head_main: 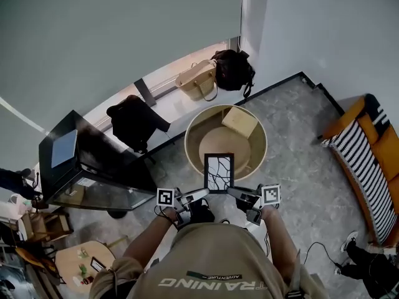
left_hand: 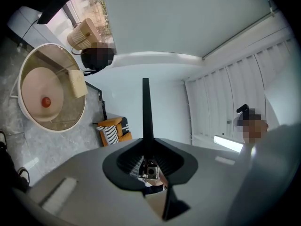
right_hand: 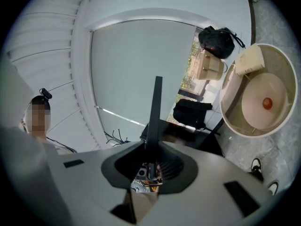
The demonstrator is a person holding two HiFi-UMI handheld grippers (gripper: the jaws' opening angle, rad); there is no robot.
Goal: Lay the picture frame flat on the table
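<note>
The picture frame (head_main: 219, 172) is black, with a white picture of dark branching lines. It is held up in the air above the near rim of the round wooden table (head_main: 193, 137). My left gripper (head_main: 201, 195) is shut on its lower left corner and my right gripper (head_main: 232, 192) on its lower right corner. In the left gripper view the frame (left_hand: 146, 112) shows edge-on as a thin black bar rising from between the jaws of my left gripper (left_hand: 146, 147). The right gripper view shows the same bar (right_hand: 155, 112) in my right gripper (right_hand: 153, 147).
On the table lie a tan box (head_main: 240, 122) and a small red ball (left_hand: 45, 101). A black cabinet (head_main: 87, 161) stands at the left. Bags (head_main: 199, 78) rest on the window ledge behind. A striped orange sofa (head_main: 368, 161) is at the right.
</note>
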